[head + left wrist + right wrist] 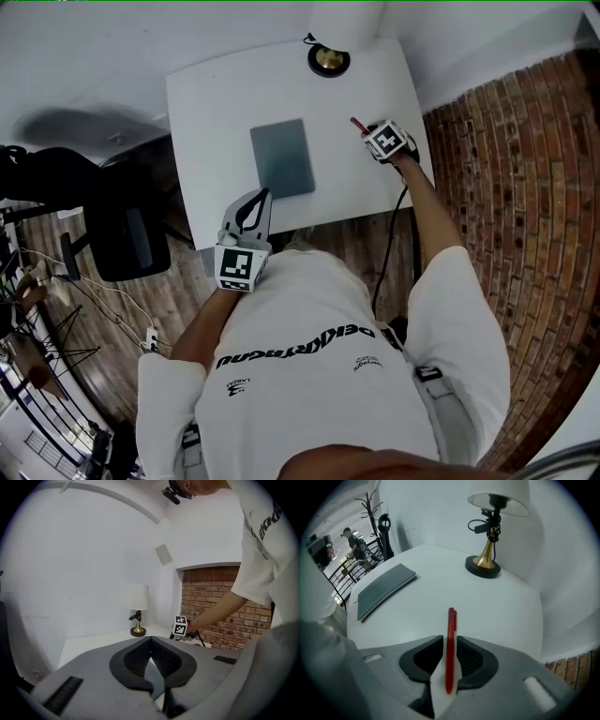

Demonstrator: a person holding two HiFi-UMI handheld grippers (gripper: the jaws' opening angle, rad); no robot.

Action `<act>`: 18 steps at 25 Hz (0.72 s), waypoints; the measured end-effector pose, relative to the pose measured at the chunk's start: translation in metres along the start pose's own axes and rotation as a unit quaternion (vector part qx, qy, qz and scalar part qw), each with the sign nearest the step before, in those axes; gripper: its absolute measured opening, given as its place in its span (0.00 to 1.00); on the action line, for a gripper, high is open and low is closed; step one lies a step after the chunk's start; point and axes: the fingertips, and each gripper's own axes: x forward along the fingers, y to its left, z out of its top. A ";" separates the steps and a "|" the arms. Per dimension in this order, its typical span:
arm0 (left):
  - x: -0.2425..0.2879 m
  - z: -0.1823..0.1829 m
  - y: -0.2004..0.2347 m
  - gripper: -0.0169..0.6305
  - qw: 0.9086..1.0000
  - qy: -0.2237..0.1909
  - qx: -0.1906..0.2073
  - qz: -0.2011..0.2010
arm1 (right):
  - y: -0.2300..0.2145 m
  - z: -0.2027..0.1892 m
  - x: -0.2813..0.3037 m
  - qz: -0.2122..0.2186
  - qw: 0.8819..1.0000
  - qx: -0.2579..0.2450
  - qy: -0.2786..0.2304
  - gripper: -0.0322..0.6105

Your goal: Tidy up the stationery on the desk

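Over the right side of the white desk (208,103), a red pen (450,634) is clamped between the jaws of the right gripper (373,137). A grey notebook (282,157) lies mid-desk, with a lamp (329,59) at the far edge. The left gripper (256,200) is at the near edge, its jaws closed on nothing.

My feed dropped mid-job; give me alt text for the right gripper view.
The right hand-held gripper is shut on a red pen pointing out over a white desk. A grey notebook lies to the left and a lamp stands at the back.
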 end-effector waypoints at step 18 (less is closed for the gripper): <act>-0.019 0.006 0.028 0.02 0.998 -0.019 -0.021 0.052 | 0.018 0.006 -0.016 0.019 0.995 0.102 -0.011 0.13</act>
